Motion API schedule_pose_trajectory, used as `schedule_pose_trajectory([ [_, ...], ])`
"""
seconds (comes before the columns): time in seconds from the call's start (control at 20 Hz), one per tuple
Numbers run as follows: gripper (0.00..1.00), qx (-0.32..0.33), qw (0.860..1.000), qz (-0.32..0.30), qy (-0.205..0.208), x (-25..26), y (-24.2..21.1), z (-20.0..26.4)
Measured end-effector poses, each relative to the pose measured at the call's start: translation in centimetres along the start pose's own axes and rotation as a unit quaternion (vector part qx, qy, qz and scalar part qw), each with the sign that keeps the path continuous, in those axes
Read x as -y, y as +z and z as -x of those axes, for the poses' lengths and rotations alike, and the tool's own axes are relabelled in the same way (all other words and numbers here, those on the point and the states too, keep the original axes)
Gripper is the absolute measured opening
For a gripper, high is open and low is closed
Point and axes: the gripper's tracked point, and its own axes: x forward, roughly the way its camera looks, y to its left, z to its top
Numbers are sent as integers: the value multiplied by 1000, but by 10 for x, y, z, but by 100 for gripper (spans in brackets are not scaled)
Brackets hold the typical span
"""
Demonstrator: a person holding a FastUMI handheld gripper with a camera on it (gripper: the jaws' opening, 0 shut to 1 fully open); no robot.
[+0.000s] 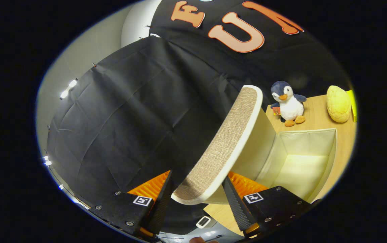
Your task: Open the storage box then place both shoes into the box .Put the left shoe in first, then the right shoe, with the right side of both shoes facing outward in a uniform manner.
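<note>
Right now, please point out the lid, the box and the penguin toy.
lid (222, 145): gripper view, on its woven face, between the fingers.
box (306, 140): gripper view, on its inner back wall.
penguin toy (290, 106): gripper view, on its white belly.

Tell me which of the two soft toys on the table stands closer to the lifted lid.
The penguin: it stands just beyond the lid held between the fingers, while the yellow toy sits farther off.

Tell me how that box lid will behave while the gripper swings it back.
The lid, clamped between the fingers of the gripper, looks flat and unbent, so probably stiff. Its woven face likely resists slipping. Standing tilted over the open storage box, it may drop shut if released.
</note>
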Motion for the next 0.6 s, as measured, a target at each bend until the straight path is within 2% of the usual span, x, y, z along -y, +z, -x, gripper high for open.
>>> schedule_pose_trajectory([
  [0.35,87,-9,999,41,13,-22,-4,-5],
  [0.6,90,-3,996,71,-50,22,-4,38],
])
